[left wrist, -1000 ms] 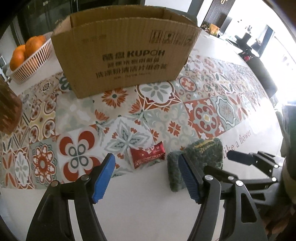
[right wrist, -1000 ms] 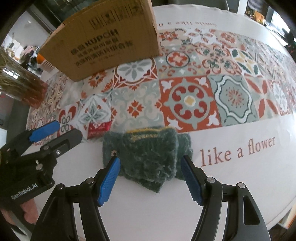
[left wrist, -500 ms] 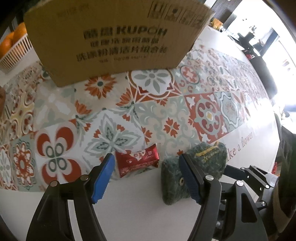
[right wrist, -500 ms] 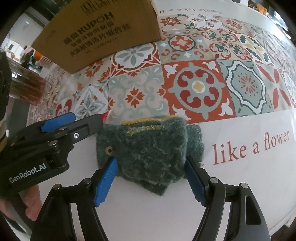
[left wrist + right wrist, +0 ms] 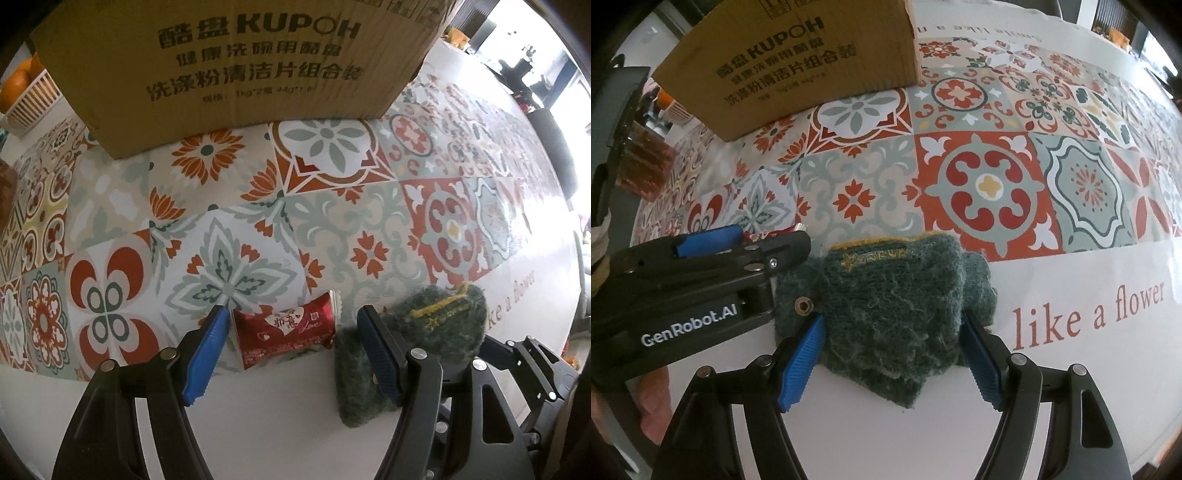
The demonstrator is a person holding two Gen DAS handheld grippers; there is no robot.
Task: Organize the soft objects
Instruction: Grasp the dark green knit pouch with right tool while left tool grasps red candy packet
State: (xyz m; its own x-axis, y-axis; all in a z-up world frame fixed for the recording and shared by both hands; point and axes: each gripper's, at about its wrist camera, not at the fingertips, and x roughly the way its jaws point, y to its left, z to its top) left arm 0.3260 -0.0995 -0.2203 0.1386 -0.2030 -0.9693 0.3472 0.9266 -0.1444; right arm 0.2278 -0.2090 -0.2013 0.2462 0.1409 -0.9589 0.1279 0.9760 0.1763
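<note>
In the left wrist view, the left hand-held gripper (image 5: 291, 354) stood apart around one red packet (image 5: 284, 334) at lower centre, not pressing it; one cardboard box (image 5: 236, 70) filled the top. In the right wrist view, the right hand-held gripper (image 5: 897, 354), its jaws having just been opening, straddled one green woolly item (image 5: 886, 306) on the table (image 5: 1052, 406), pads at its sides.

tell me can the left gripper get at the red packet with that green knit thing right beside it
Probably yes: the left gripper already straddles the red packet, jaws open. The green knit piece lies outside its right finger.
</note>
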